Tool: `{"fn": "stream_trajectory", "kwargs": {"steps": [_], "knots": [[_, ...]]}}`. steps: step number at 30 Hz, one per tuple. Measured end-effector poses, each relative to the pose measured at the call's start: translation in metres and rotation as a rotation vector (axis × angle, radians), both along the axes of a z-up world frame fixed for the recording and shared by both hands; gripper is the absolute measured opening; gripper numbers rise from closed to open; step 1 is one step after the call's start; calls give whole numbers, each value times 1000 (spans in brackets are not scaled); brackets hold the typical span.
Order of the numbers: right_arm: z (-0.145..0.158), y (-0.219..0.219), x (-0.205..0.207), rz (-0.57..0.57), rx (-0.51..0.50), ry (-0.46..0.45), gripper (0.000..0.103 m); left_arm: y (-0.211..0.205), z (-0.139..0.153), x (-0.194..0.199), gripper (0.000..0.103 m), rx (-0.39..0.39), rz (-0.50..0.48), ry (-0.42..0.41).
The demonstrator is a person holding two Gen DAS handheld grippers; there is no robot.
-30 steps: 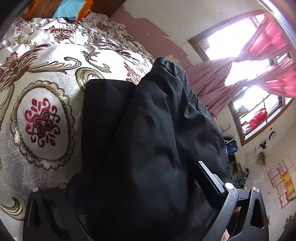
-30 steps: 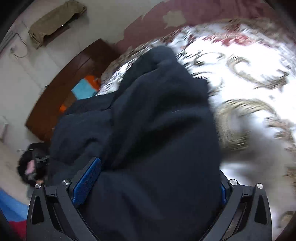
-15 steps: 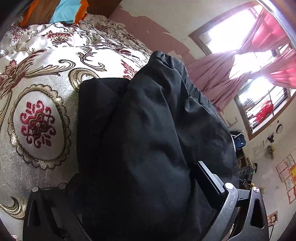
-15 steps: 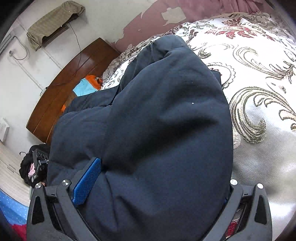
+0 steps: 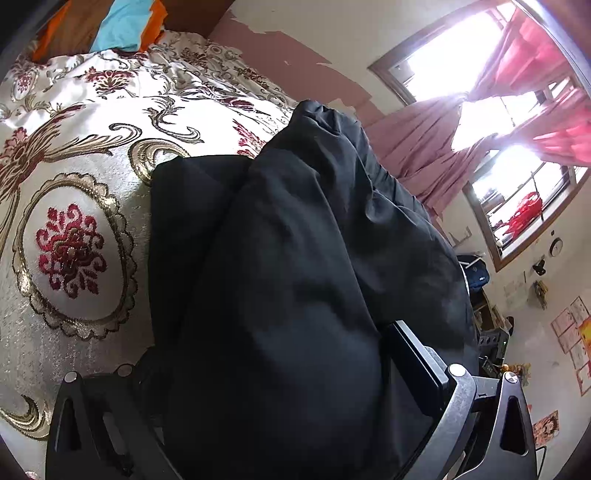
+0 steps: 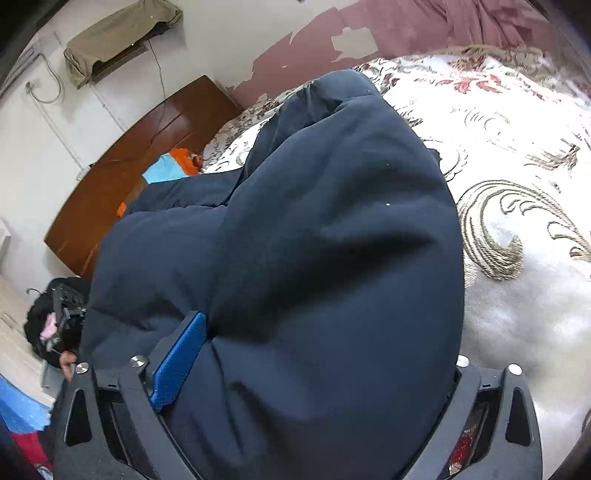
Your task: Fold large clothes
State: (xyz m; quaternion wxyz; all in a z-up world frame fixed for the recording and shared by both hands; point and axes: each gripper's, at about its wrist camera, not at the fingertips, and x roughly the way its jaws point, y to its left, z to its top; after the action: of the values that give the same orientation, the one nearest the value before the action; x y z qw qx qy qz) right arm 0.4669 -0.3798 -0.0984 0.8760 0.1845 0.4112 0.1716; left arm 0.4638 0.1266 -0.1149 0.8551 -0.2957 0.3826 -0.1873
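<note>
A large dark navy garment (image 5: 295, 266) lies bunched on the bed and fills the middle of both views; it also shows in the right wrist view (image 6: 325, 236). My left gripper (image 5: 273, 373) is shut on a thick fold of it; only the right finger pad (image 5: 417, 354) shows, the left one is buried in cloth. My right gripper (image 6: 314, 354) is shut on another fold; its blue left pad (image 6: 177, 362) shows, the right pad is hidden. The far part of the garment lies flat on the bedspread (image 5: 74, 206).
The white bedspread with gold and red patterns (image 6: 517, 229) spreads around the garment. A wooden headboard (image 6: 122, 184) and an orange and blue cloth (image 5: 125, 22) are at the bed's head. A window with pink curtains (image 5: 498, 110) is on the right.
Both grippers have carried the held folds slightly further over the bed. The right view has gone from blurred to steady. The grips are unchanged.
</note>
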Motion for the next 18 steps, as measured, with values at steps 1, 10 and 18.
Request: {"fn": "stream_trajectory", "kwargs": {"steps": [1, 10, 18], "knots": [[3, 4, -2, -5, -27, -7, 88, 0, 1, -1, 98, 2, 0, -8], [30, 20, -34, -77, -83, -75, 45, -9, 17, -13, 57, 73, 2, -48], [67, 29, -65, -191, -39, -94, 28, -18, 40, -29, 25, 139, 30, -127]]}}
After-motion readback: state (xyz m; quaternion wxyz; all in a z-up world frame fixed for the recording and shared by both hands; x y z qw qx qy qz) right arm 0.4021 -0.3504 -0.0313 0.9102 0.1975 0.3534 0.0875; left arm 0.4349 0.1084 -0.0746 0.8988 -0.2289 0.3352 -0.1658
